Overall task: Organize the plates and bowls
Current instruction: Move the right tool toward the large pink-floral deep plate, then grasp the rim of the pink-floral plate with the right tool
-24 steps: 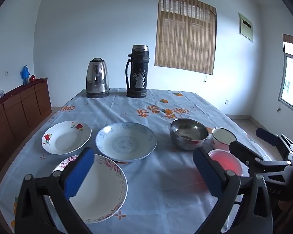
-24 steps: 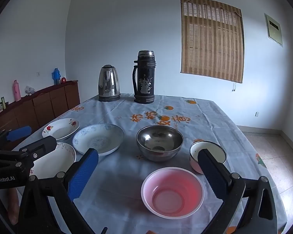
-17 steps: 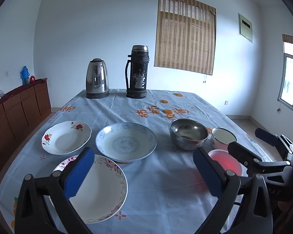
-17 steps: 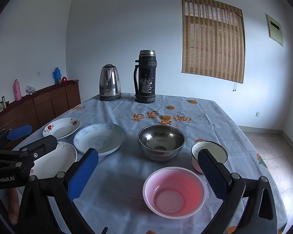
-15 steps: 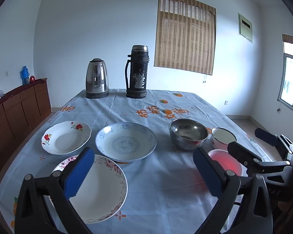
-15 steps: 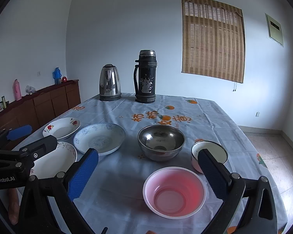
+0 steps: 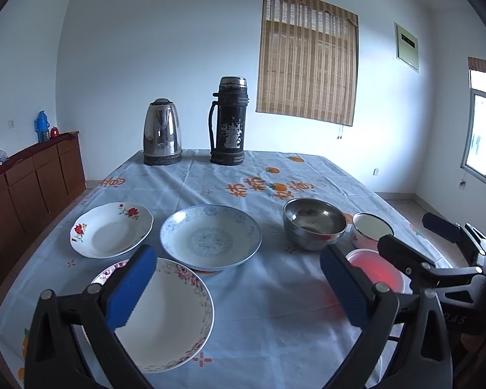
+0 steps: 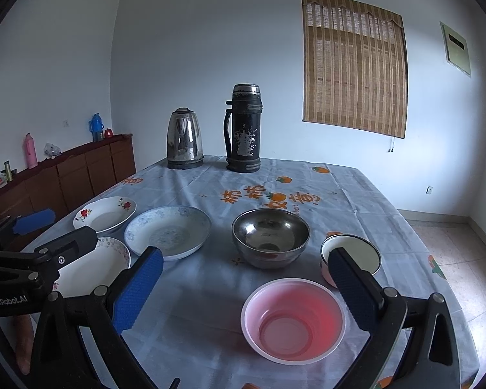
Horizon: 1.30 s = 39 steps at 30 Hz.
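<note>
Both grippers, left and right, hover released and empty. Three plates lie left on the worktop, three bowls right, all apart. Best take each by its rim, nesting small into large.

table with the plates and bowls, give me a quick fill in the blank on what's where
1. The bowl nearest the right gripper is the ____ plastic one.
2. The steel bowl sits between the blue-patterned plate and the ____ cup.
3. At the table's far end, beside the black thermos, stands a steel ____.
4. Both grippers are ____, holding nothing.

Answers: pink; enamel; kettle; open
</note>
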Motion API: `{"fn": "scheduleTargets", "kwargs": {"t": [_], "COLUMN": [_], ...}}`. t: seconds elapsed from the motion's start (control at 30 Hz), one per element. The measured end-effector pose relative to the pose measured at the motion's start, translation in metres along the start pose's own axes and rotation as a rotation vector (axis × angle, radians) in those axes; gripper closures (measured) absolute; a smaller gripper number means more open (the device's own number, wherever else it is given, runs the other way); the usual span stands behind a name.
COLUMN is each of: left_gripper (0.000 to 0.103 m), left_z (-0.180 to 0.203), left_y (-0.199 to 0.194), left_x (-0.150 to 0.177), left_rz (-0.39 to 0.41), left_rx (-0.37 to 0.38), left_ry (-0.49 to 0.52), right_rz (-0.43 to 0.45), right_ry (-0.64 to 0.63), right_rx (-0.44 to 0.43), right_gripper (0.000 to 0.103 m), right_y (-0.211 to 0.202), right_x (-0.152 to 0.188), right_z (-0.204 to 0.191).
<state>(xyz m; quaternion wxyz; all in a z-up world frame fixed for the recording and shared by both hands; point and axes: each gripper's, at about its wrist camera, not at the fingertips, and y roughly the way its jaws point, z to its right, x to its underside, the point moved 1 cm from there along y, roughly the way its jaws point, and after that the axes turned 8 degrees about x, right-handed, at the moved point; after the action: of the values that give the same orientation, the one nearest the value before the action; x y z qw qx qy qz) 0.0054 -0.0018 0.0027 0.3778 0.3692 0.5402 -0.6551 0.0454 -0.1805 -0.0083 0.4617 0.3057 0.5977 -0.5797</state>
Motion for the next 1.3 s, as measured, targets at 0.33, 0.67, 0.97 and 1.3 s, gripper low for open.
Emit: {"fn": "scheduleTargets", "kwargs": {"t": [0.33, 0.67, 0.97, 1.3], "left_gripper": [0.0, 0.0, 0.002, 0.015], "left_z": [-0.019, -0.041, -0.092, -0.159], "left_y": [0.013, 0.024, 0.028, 0.029], "left_x": [0.008, 0.017, 0.035, 0.056], "left_rz": [-0.029, -0.111, -0.096, -0.193], "left_rx": [-0.012, -0.027, -0.13, -0.24], "left_ry": [-0.042, -0.08, -0.123, -0.204], "right_rz": [-0.028, -0.061, -0.109, -0.199], "right_ry": [0.044, 0.048, -0.015, -0.114], "right_rx": [-0.09, -0.146, -0.23, -0.335], "right_gripper": [0.001, 0.001, 0.002, 0.021], "right_y": [0.008, 0.028, 0.052, 0.086], "right_x": [0.001, 0.003, 0.003, 0.016], "right_z": [-0.002, -0.017, -0.063, -0.131]}}
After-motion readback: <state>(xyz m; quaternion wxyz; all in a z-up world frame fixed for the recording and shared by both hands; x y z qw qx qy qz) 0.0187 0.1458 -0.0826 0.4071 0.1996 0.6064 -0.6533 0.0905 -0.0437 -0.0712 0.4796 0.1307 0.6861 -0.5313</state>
